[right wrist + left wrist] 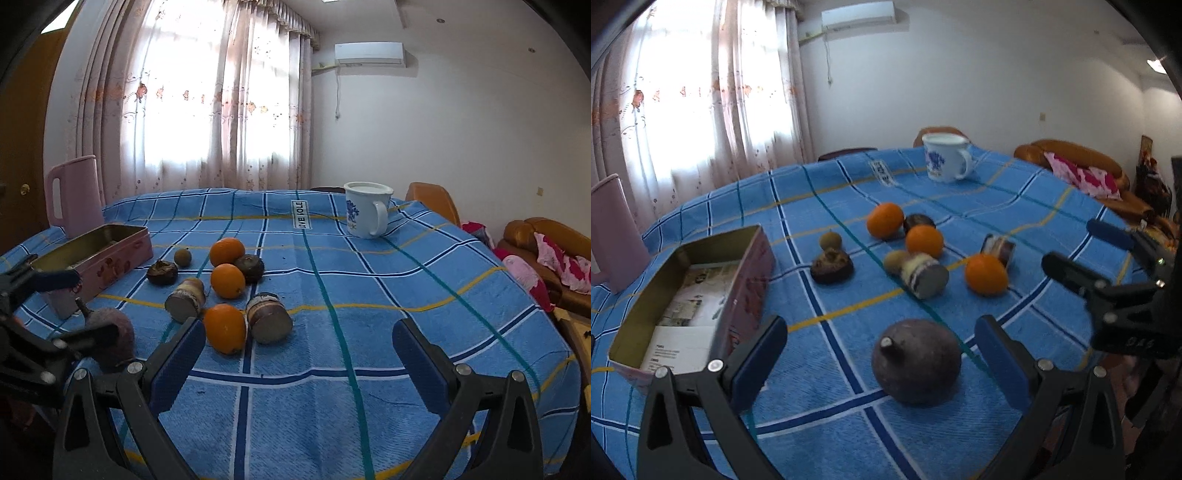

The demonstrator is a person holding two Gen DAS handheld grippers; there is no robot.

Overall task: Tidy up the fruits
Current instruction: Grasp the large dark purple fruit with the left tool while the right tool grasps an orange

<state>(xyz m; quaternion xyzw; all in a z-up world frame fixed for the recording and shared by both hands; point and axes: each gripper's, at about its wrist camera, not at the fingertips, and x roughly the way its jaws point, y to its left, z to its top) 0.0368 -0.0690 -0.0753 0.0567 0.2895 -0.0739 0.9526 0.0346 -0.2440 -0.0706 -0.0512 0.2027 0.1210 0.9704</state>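
Note:
A large dark purple round fruit (916,363) lies on the blue checked cloth between the fingers of my open left gripper (882,360); it also shows in the right wrist view (110,334). Beyond it lie three oranges (985,274), two cut taro-like pieces (925,274), dark brown fruits (832,266) and small brownish round ones (830,240). An open pink tin box (690,295) stands at the left, papers inside. My right gripper (299,360) is open and empty above bare cloth, right of the nearest orange (225,333).
A white mug with blue flowers (367,208) stands at the far side of the table. A pink jug (75,195) stands behind the tin box (103,254). Chairs and a brown sofa (546,251) lie beyond the table's right edge.

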